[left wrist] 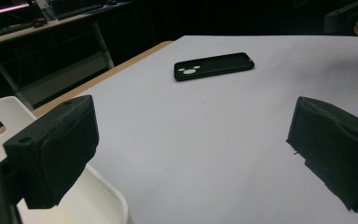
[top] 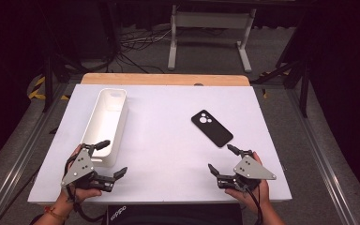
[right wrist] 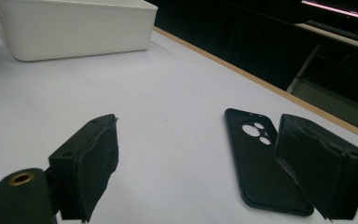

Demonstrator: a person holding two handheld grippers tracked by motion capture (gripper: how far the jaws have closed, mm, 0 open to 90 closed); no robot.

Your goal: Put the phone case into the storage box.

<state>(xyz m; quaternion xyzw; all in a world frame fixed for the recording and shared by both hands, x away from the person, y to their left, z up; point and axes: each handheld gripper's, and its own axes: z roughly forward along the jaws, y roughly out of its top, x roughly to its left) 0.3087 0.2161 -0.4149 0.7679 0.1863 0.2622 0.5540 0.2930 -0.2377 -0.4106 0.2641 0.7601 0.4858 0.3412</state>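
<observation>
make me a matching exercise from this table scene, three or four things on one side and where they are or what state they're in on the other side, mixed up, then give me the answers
Things:
1. phone case
2. white bin
3. left gripper
4. right gripper

Places or states:
A. long, open-topped, on the table's left half
B. open, empty, one jaw above the bin's near end
C. black, flat on the table's right half, camera holes showing
D. open, empty, just in front of the phone case

Pairs: 1-C, 2-A, 3-B, 4-D
</observation>
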